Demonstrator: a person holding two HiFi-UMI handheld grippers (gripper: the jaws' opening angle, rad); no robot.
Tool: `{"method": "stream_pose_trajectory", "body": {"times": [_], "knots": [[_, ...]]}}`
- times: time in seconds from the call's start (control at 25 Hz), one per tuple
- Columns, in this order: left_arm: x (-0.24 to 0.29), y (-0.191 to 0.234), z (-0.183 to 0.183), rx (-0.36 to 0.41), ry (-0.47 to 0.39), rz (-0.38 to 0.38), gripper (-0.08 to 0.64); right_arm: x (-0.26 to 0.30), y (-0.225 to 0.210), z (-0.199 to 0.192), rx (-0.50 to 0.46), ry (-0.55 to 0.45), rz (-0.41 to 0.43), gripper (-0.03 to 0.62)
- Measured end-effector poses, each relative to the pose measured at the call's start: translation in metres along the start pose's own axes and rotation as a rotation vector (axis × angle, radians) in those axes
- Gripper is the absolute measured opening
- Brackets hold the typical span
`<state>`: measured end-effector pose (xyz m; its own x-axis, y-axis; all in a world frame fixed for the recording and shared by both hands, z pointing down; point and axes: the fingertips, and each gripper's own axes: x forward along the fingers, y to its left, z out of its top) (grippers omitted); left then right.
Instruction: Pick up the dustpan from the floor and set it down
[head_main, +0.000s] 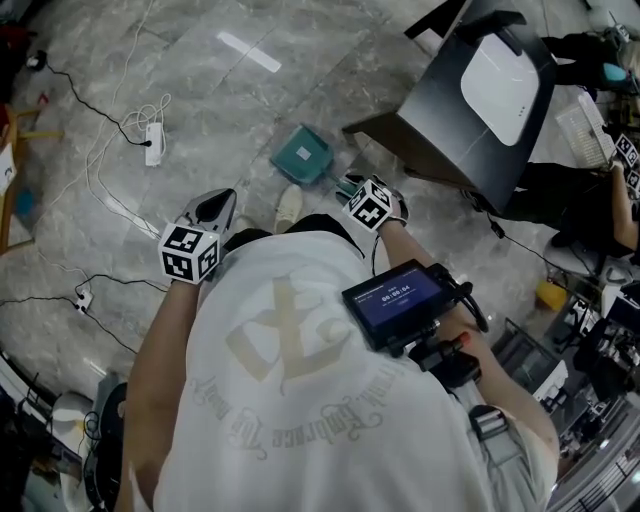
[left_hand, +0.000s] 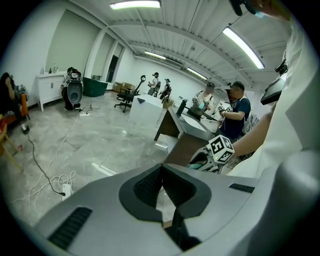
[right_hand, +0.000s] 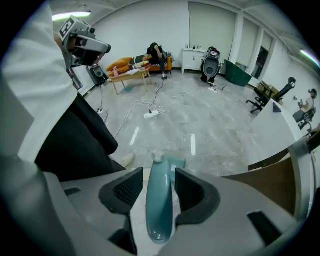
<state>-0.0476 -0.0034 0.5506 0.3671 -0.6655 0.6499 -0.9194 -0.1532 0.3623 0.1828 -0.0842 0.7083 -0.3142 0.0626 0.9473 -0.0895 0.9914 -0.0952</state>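
The teal dustpan (head_main: 303, 155) rests on the grey marble floor in front of the person's feet. Its long teal handle (right_hand: 160, 205) runs up between the jaws of my right gripper (right_hand: 159, 175), which points steeply down at it. Both pads stand off the handle, with a gap on each side, so the right gripper (head_main: 352, 190) is open around it. My left gripper (head_main: 215, 208) hangs to the left of the person's body, away from the dustpan. Its jaws (left_hand: 162, 167) meet at the tips with nothing between them.
A dark cabinet (head_main: 480, 100) stands just right of the dustpan. A white shoe (head_main: 289, 205) is beside it. A power strip (head_main: 153, 140) and white cables (head_main: 110, 190) lie on the floor to the left. Several people stand at desks (left_hand: 200, 122) farther off.
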Motion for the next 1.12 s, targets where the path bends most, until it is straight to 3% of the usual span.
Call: {"method": "stream_pose_trajectory", "body": {"times": [0.4,0.76,1.12], "knots": [[0.0,-0.003,0.008,-0.03,0.001,0.068,0.011,0.028,-0.01,-0.017,-0.039,0.083,0.053,0.181],[-0.013,-0.008,-0.001,-0.071,-0.03,0.124,0.011,0.029,-0.01,-0.016,-0.054,0.055,0.013,0.127],[-0.009,-0.005,0.002,-0.066,-0.035,0.125,0.011,0.026,-0.024,-0.014,-0.039,0.043,-0.043,0.104]]}}
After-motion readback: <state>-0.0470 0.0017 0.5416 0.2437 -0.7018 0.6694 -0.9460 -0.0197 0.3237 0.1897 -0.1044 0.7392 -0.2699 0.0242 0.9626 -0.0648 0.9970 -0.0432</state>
